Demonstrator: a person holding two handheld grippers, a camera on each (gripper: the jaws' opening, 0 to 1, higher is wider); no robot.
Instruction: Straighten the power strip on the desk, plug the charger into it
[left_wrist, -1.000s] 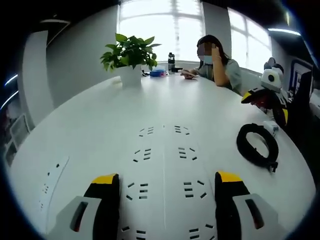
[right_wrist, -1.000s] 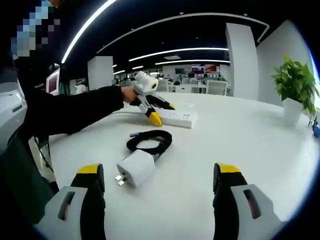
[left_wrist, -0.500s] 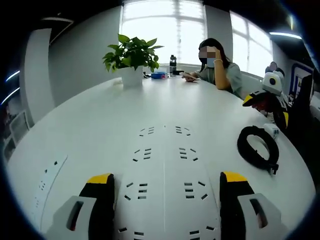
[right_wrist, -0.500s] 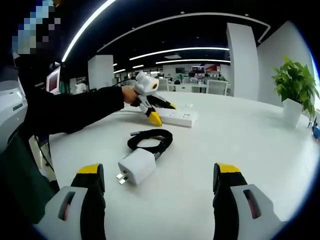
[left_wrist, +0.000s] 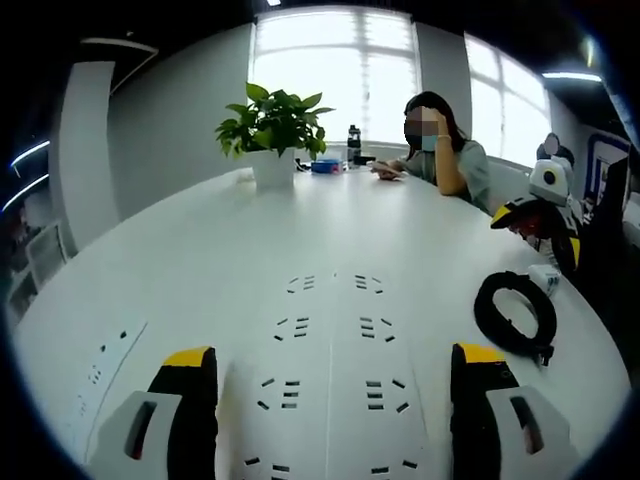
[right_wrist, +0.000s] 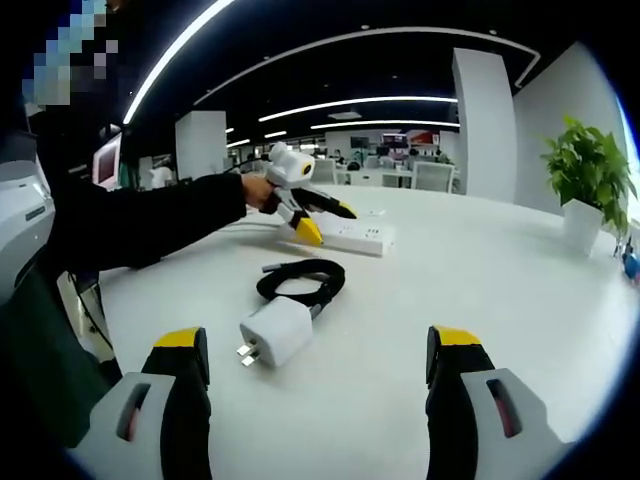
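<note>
A large white table with a rounded edge is seen in the left gripper view, and a potted plant in a white pot is set at its far end. Tall bright windows are located behind the plant, flanked by grey walls. A seated person is observed at the far side of the table. In the right gripper view, a dark ceiling is crossed by long curved light strips. White pillars are noted, and further desks with chairs are visible in the distance.
</note>
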